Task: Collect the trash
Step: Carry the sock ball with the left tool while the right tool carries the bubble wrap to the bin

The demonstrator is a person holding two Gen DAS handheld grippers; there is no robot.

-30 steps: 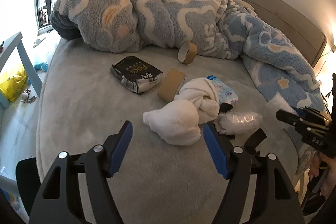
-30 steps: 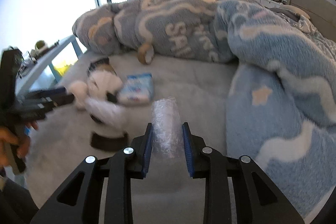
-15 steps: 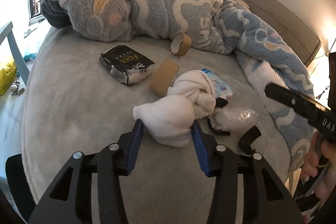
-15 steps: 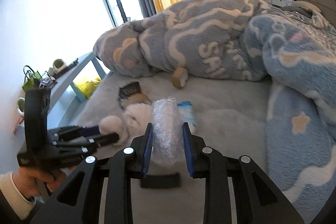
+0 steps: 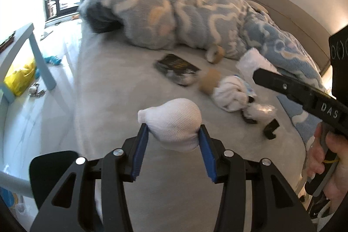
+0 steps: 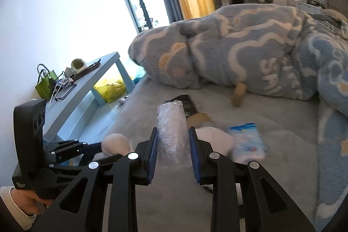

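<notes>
My left gripper (image 5: 174,134) is shut on a white mesh-textured cloth bundle (image 5: 171,121), held up off the grey bed (image 5: 113,88). My right gripper (image 6: 173,145) is shut on a roll of crumpled clear plastic wrap (image 6: 171,132). In the left wrist view the right gripper (image 5: 258,73) reaches in from the right with that clear plastic wrap (image 5: 253,62). The left gripper (image 6: 95,148) and its white cloth bundle (image 6: 116,144) show at the lower left of the right wrist view. Still lying on the bed are a black packet (image 5: 176,66), a knotted white cloth (image 5: 230,95), two brown tape rolls (image 5: 209,79), a tissue pack (image 6: 248,142) and another clear plastic wad (image 5: 261,110).
A heaped blue-grey blanket (image 5: 174,14) fills the far side of the bed. A black clip (image 5: 270,129) lies near the bed's right edge. To the left stands a light blue table (image 6: 82,88) bearing small items, with a yellow bag (image 6: 111,88) beneath it.
My left gripper closed on the white cloth bundle and lifted it away from the knotted cloth. My right gripper rose and swung left with the plastic wrap still held.
</notes>
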